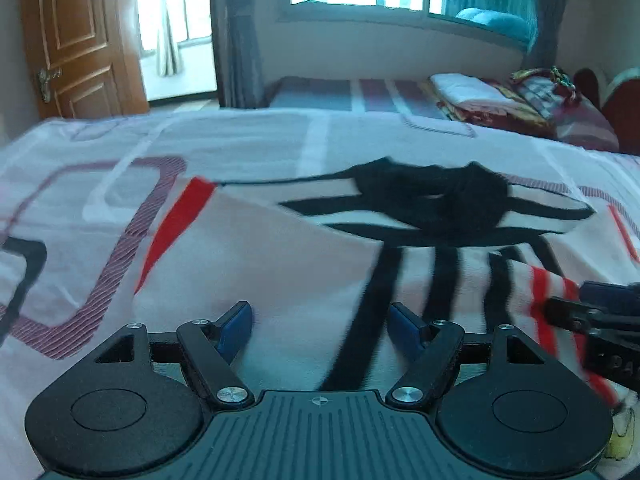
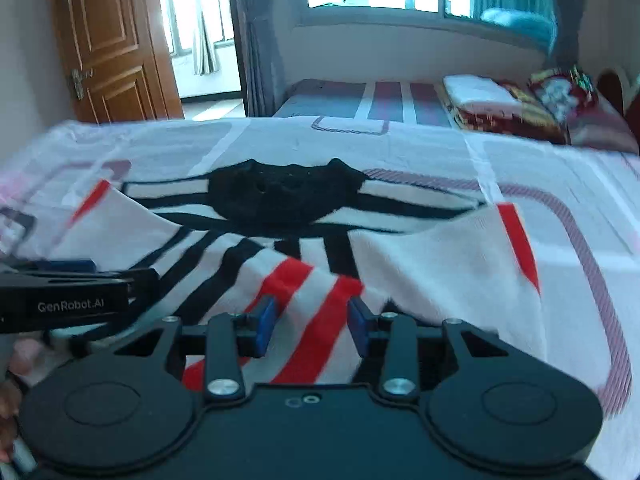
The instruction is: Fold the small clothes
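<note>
Both your left gripper (image 1: 320, 322) and right gripper (image 2: 311, 322) are spread, holding nothing, so the shirt (image 2: 420, 264) ahead may slip and bunch if you clamp only one layer

I hold my left gripper (image 1: 320, 326) wide open and my right gripper (image 2: 311, 322) open, side by side, both level.

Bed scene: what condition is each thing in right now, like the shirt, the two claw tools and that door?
Shirt: lying on the bed, partly folded, red-striped part bunched near the grippers.
Left gripper: open, over the shirt.
Right gripper: open, red-striped cloth between its fingers.
Door: open.
Folded bedding: stacked on the far bed.
</note>
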`<control>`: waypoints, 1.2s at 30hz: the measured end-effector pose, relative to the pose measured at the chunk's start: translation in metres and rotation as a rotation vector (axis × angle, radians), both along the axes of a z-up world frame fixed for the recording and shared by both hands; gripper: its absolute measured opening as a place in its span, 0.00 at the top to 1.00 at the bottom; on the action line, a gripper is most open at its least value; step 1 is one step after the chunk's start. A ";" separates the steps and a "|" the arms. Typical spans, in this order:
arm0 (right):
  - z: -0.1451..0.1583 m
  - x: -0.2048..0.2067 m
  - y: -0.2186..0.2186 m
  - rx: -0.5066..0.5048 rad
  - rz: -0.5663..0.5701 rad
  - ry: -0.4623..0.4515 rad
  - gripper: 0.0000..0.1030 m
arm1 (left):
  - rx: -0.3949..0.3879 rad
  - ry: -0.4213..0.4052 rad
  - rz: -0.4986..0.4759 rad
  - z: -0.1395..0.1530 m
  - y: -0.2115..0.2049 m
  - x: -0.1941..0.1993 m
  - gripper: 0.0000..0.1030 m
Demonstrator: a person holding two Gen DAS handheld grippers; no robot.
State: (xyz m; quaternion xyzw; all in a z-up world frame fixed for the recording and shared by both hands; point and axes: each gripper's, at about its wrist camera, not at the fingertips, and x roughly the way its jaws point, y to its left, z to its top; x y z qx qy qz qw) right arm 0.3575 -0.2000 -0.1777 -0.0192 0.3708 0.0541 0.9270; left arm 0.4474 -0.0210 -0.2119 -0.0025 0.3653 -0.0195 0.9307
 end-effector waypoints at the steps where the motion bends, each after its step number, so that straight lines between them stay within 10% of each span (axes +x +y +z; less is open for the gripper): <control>1: -0.006 0.004 0.000 -0.035 0.000 0.006 0.62 | -0.031 0.005 0.009 0.000 0.007 -0.001 0.28; 12: 0.023 -0.062 -0.046 0.044 -0.034 -0.031 0.61 | -0.056 -0.004 -0.019 0.033 0.023 -0.098 0.28; 19: 0.011 -0.126 -0.019 0.092 0.057 0.043 0.62 | -0.009 0.086 -0.008 -0.001 0.023 -0.133 0.28; 28: -0.001 -0.159 -0.031 -0.042 0.006 0.061 0.61 | 0.017 0.104 0.030 0.003 0.054 -0.172 0.28; 36: 0.017 -0.225 -0.001 0.058 0.036 0.042 0.61 | 0.038 0.086 -0.141 -0.001 0.050 -0.227 0.28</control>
